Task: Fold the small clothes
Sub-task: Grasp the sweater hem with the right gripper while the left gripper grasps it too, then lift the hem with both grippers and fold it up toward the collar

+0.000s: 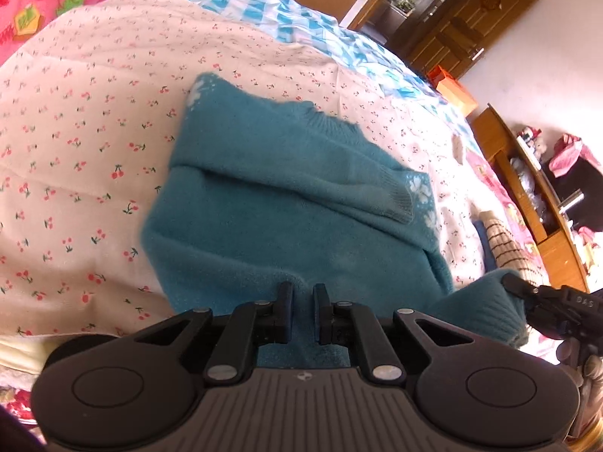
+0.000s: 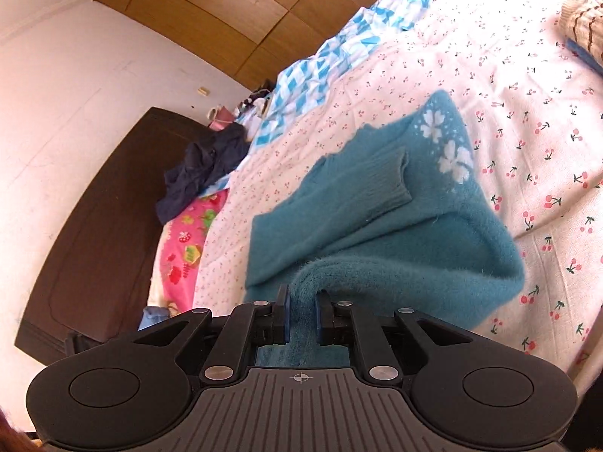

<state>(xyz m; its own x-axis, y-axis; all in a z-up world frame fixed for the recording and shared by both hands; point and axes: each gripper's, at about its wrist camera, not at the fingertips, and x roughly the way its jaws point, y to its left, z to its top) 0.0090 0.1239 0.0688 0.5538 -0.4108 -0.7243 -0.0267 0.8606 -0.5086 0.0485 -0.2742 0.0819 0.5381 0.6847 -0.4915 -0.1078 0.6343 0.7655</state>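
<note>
We find the fluffy teal knitted sweater with white flower motifs [image 1: 286, 203] lying on the bed's cream cherry-print sheet [image 1: 75, 143], roughly mid-bed, with one ribbed-cuff sleeve [image 1: 380, 192] already folded across its body. The garment extends straight ahead of both tools, its long axis running away from them toward the blue-and-white checked quilt [image 1: 264, 3] at the bed's far edge.

The left tool [image 1: 303, 312] is clenched on the near hem, teal fabric pinched between its blue pads. The right tool [image 2: 303, 316] is likewise clamped on the hem, and its corner of the cloth is raised into a ridge off the sheet; in the left wrist view it shows at the right edge, gripping the hem's other end.

Both tools point downward and forward, side by side along the near edge. We judge the coming move to be carrying this hem forward over the body toward the collar; an uneven lift risks a skewed fold.
</note>
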